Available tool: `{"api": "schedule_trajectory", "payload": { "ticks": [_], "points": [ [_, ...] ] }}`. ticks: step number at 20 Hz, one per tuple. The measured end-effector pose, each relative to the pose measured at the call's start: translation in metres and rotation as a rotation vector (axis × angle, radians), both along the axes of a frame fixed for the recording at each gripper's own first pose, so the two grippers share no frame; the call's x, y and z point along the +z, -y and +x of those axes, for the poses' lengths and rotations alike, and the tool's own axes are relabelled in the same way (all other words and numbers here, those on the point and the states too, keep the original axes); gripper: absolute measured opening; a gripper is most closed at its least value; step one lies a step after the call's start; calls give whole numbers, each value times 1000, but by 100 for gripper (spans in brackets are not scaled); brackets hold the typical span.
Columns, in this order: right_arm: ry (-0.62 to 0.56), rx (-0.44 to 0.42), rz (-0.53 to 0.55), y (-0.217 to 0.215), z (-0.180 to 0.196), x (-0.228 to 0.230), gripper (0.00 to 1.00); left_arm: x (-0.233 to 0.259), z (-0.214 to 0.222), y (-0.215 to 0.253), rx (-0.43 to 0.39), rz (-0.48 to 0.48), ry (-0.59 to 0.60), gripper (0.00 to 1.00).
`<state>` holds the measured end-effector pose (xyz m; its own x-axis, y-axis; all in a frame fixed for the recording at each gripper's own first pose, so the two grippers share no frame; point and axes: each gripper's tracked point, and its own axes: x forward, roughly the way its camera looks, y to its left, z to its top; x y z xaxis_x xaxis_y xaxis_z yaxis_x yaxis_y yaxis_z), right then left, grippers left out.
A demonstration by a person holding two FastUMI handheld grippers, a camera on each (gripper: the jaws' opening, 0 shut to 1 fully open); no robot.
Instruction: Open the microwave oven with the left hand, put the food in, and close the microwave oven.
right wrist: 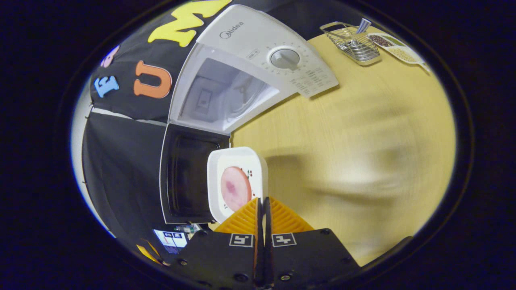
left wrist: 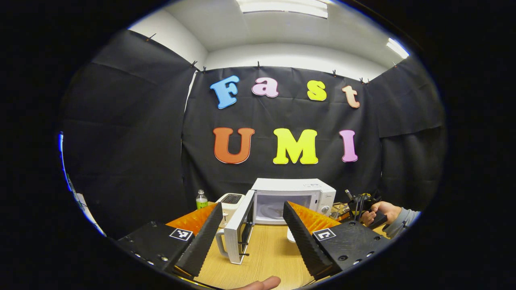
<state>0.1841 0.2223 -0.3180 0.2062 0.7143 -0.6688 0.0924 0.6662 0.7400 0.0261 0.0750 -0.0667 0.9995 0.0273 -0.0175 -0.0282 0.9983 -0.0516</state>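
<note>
Left tool (left wrist: 252, 225): ribbed orange-and-black fingers spread wide, gripping nothing.
Right tool (right wrist: 263, 211): fingers clenched on the rim of the dish (right wrist: 237, 182).
Dish: white, square, rounded corners, round pink food (right wrist: 235, 188) inside, near the door (right wrist: 189, 173).
Microwave (left wrist: 296, 199): boxy, white, door swung open, on the pale wood surface (left wrist: 270, 253).

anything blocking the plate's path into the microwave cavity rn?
Nothing visible. The microwave door is swung open and the cavity shows just its turntable. The right gripper is shut on the rim of the white plate with the food, held in front of the opening. The left gripper is open, back from the oven.
</note>
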Motion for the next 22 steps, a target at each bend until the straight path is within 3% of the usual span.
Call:
{"api": "schedule_trajectory", "payload": {
  "ticks": [8,16,19,22],
  "points": [
    [-63,-206,40,-60,30,-11,4,-18,-14,-5,15,49,-12,92],
    [17,-664,26,-88,98,-32,4,-30,-8,-25,25,-9,-28,92],
    [50,-764,22,-101,122,-37,4,-38,-4,-27,17,-13,-39,92],
    [122,-838,99,-119,153,-32,4,-48,2,-32,14,-15,-53,92]
  ]
}}
